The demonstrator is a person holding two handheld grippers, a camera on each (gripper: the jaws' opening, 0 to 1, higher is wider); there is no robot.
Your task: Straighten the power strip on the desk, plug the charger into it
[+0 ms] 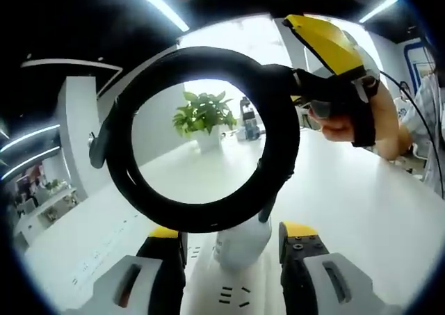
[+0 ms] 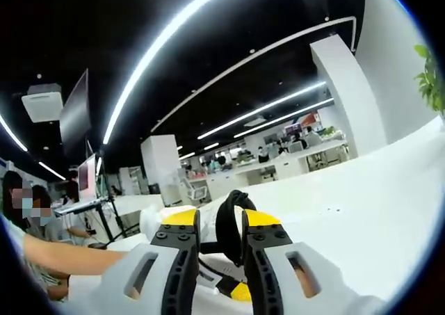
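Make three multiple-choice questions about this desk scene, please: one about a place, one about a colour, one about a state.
1. Where does the white charger sit?
A. On the white power strip, between the left gripper's jaws
B. Beside the potted green plant
C. On the floor

2. What colour are the jaw tips of the left gripper?
A. Red
B. Yellow
C. Blue

3. What shape does the thick black cable have?
A. A straight line on the white desk
B. A raised round loop
C. A tight knot

Answers: 1 A, the left gripper view shows the charger standing on the strip between the jaws. 2 B, both tips are yellow. 3 B, the cable forms a ring and the plant shows through it.
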